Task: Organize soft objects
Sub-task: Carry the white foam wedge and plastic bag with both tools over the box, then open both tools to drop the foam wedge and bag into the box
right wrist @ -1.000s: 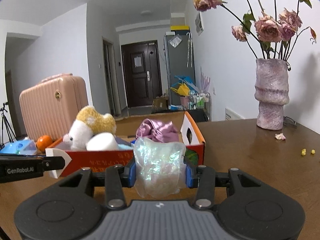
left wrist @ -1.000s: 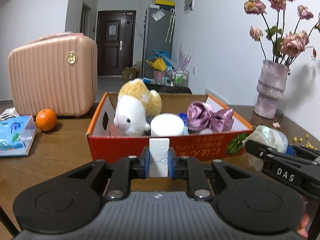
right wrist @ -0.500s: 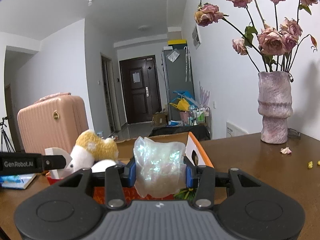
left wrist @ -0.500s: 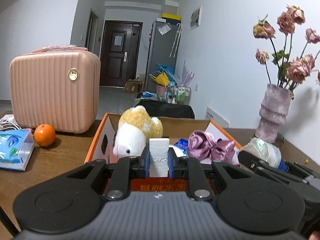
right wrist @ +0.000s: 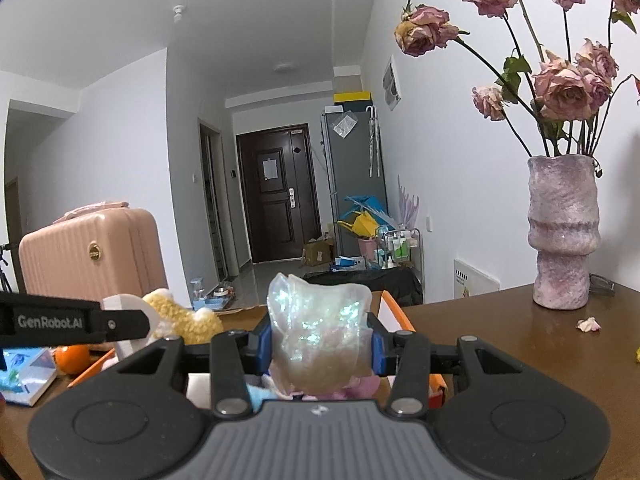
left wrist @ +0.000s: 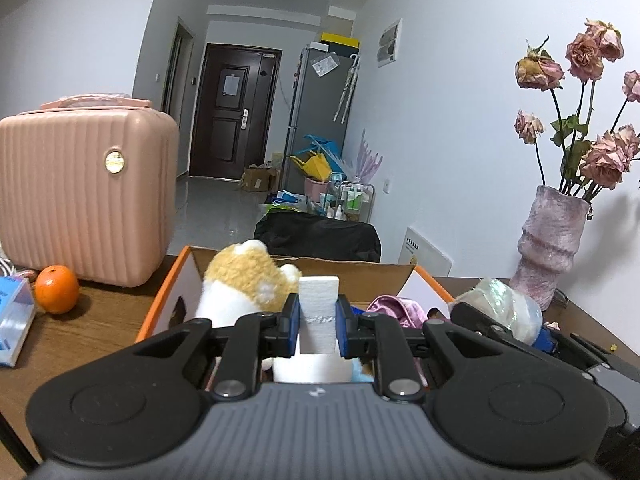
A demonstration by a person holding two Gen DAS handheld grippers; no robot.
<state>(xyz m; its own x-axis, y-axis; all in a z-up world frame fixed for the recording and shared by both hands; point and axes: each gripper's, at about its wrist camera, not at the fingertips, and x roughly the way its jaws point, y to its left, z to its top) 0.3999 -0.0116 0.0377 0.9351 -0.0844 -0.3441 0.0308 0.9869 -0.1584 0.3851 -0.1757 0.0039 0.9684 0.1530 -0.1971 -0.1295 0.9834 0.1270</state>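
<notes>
Worktop, box mid-edge: left claw clamps foam, right claw clamps pouch; releasing outside the box rim risks spills.

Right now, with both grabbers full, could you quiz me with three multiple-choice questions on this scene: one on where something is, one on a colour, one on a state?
1. Where does the orange sit?
A. in the cardboard box
B. on the table by the pink suitcase
C. beside the vase

2. What colour is the foam block?
A. white
B. green
C. black

3. The right gripper is:
A. open and empty
B. shut on the shimmery pouch
C. out of sight

Answers: 1 B, it rests below the suitcase; 2 A, plainly white in the left gripper; 3 B, both pads press the pouch.
</notes>
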